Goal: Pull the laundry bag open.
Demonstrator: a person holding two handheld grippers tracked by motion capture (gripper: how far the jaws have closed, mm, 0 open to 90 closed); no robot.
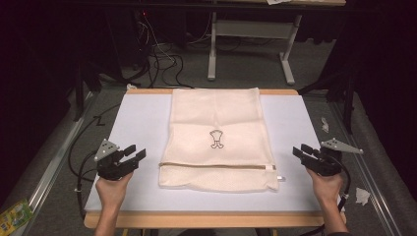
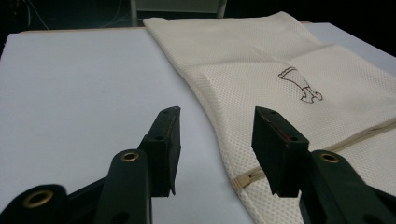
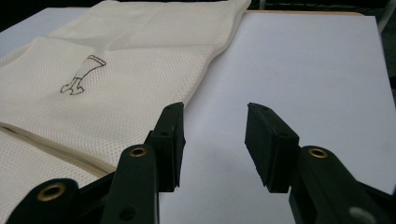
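Jaws apart and empty, the left gripper (image 1: 129, 158) and right gripper (image 1: 306, 154) flank the mesh bag (image 1: 216, 135) lying flat mid-table (image 1: 137, 118), where a shallow pinch would probably snag one layer and bunch it.

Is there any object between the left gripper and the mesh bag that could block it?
Nothing visible does. The left gripper stands open beside the mesh bag, and between them lies bare white table cover; its jaws hold nothing.
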